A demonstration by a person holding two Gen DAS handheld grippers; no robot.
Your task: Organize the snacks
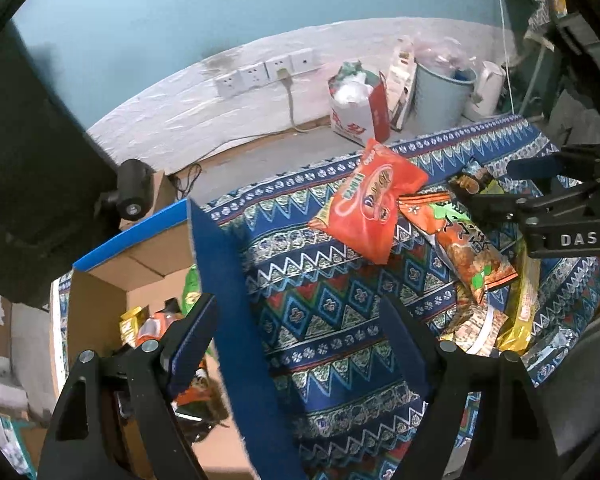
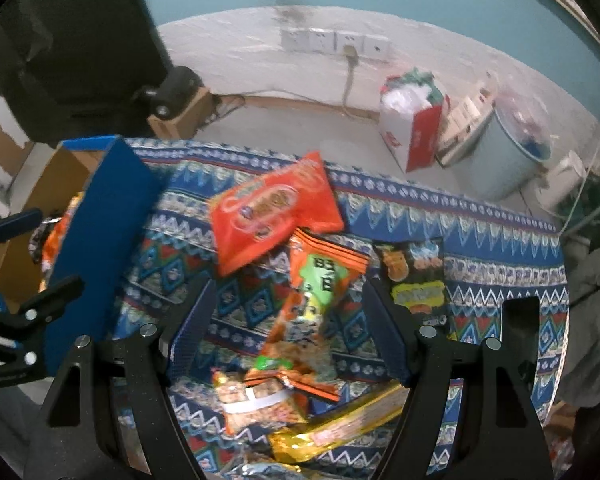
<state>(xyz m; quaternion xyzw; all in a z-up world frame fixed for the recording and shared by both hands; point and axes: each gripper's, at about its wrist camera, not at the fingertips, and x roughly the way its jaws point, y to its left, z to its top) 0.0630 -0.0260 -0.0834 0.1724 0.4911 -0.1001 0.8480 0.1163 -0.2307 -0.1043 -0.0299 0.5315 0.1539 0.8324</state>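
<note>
A few snack packets already lie in the cardboard box point(image 1: 112, 280) beside the patterned tabletop point(image 1: 332, 320); most snacks point(image 2: 300, 280) remain piled there; left tongs point(image 1: 296, 344) and right tongs point(image 2: 288, 316) both gape apart, empty.

Left gripper point(image 1: 296, 332) gapes over the box flap point(image 1: 228, 292), beside red snack bag point(image 1: 370, 206).
</note>
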